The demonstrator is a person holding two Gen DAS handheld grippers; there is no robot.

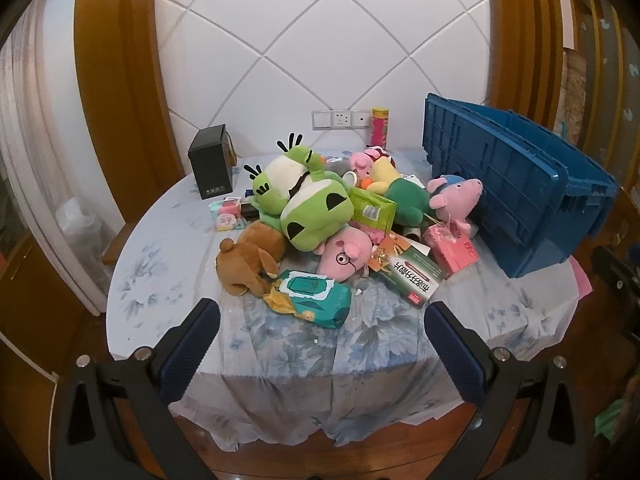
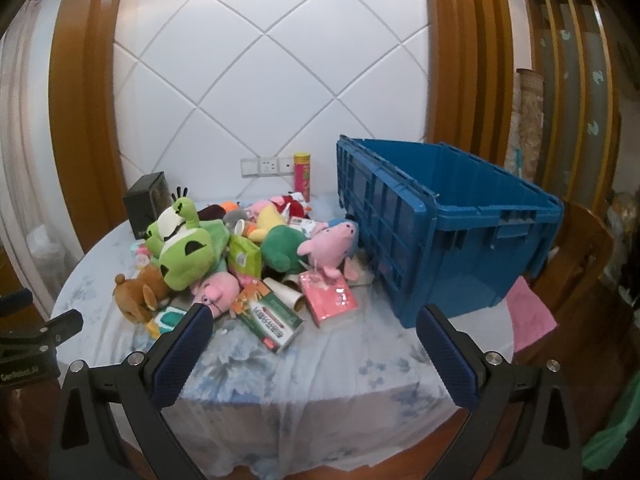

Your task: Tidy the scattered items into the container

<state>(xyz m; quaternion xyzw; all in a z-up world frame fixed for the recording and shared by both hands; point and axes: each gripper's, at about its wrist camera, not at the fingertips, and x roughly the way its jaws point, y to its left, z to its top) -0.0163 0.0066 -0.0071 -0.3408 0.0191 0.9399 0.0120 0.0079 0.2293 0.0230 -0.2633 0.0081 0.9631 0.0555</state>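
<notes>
A pile of toys and packets lies on the round table (image 1: 168, 280): a green frog plush (image 1: 316, 216), a brown bear plush (image 1: 248, 268), a pink pig plush (image 1: 456, 196), a green wipes pack (image 1: 316, 296), a green-and-white box (image 1: 416, 280) and a pink tissue pack (image 1: 452, 248). To the right stands a blue crate (image 1: 516, 188) (image 2: 460, 232), empty as far as its inside shows. My left gripper (image 1: 320, 312) hangs open before the table's near edge, empty. The right gripper (image 2: 310, 318) is open too, nothing between its fingers, short of the box (image 2: 272, 320) and tissue pack (image 2: 328, 300).
A black speaker box (image 1: 211, 168) and a red snack tube (image 1: 380, 126) stand at the back by the wall sockets (image 1: 340, 119). A pink sheet (image 2: 532, 316) lies beside the crate at the table's right edge. A wooden chair (image 2: 580, 248) stands right of the table.
</notes>
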